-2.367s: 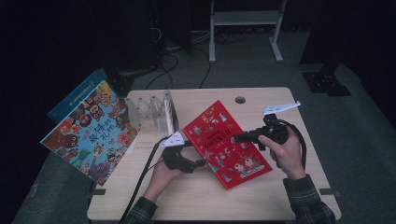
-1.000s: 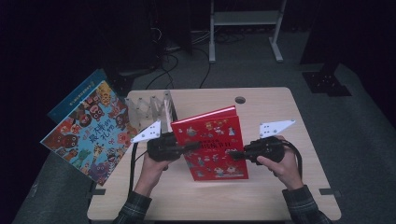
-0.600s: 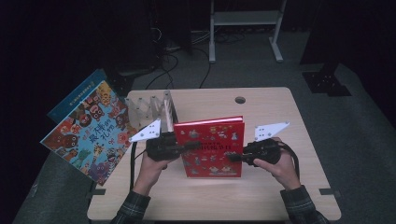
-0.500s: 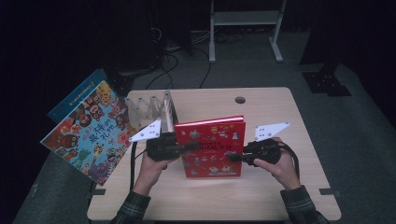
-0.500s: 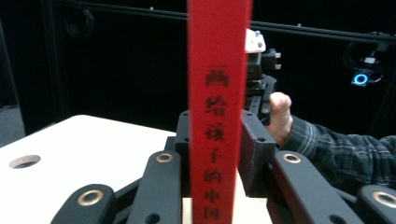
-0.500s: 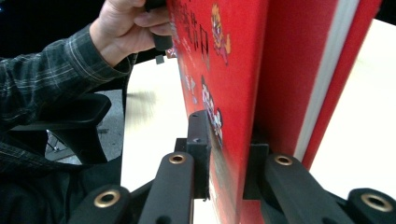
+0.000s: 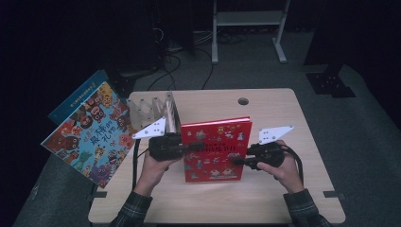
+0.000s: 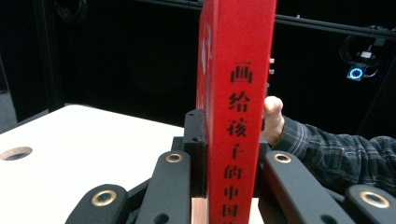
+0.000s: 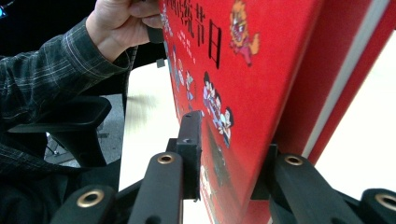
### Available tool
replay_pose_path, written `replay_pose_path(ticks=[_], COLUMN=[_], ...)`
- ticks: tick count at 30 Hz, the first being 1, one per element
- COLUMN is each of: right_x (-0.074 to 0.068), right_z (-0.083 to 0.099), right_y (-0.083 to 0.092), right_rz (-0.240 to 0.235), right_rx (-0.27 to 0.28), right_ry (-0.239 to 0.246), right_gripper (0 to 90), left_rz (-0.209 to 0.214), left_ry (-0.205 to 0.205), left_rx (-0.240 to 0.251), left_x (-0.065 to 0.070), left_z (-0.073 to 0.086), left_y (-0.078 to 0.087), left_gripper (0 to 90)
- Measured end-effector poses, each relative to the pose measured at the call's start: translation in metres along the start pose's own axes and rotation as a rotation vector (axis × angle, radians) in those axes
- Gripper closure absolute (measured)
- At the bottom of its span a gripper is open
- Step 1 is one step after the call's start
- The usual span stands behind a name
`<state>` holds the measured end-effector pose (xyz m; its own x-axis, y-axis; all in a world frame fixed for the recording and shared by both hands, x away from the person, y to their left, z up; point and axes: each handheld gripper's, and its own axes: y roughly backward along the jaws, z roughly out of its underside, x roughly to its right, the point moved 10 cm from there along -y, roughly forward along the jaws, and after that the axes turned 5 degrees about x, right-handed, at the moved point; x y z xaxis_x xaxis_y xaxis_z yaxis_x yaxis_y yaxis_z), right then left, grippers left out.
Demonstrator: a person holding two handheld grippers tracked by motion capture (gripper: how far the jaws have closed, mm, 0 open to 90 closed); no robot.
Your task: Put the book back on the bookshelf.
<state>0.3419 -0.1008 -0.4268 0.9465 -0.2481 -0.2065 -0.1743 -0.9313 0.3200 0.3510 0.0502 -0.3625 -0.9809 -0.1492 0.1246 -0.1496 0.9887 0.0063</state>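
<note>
A red picture book (image 7: pixel 215 149) stands upright on the table (image 7: pixel 265 198), its cover facing the person. My left gripper (image 7: pixel 191 146) grips its left edge. In the left gripper view the red spine (image 8: pixel 233 116) stands between the jaws of my left gripper (image 8: pixel 229 144), which have just been closing, and the pads (image 8: pixel 194 140) press on it. My right gripper (image 7: pixel 239 161) is at the book's right edge. In the right gripper view the cover (image 9: pixel 261 70) runs between the jaws of that gripper (image 9: pixel 229 158). These have just been opening, and the left pad (image 9: pixel 189 140) stands slightly off the cover.
A large colourful picture book (image 7: pixel 90 137) overhangs the table's left edge, with a blue book (image 7: pixel 80 94) behind it. A slatted book rack (image 7: pixel 153 111) stands just behind my left gripper. A round hole (image 7: pixel 243 101) is at the table's far side.
The red book, first lying tilted with only the right gripper on it, now stands upright and square between both grippers. Over the last second the hands have hardly shifted.
</note>
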Motion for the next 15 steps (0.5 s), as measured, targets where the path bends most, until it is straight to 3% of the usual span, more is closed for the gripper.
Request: replay_pose_path(ticks=[5, 9, 15], right_x=[0.0, 0.006, 0.018], right_z=[0.002, 0.01, 0.025], right_y=[0.0, 0.004, 0.01], right_rz=[-0.009, 0.012, 0.082], right_rx=[0.012, 0.0, -0.025], right_ry=[0.016, 0.001, -0.013], right_gripper=[63.9, 61.8, 56.9], left_rz=[-0.016, -0.033, -0.081], left_ry=[-0.001, -0.011, -0.01], left_rx=[-0.022, -0.04, -0.052], left_x=[-0.001, -0.002, -0.006], left_z=[-0.001, 0.001, 0.001], left_y=[-0.002, -0.003, -0.001], left_gripper=[78.5, 79.2, 79.7])
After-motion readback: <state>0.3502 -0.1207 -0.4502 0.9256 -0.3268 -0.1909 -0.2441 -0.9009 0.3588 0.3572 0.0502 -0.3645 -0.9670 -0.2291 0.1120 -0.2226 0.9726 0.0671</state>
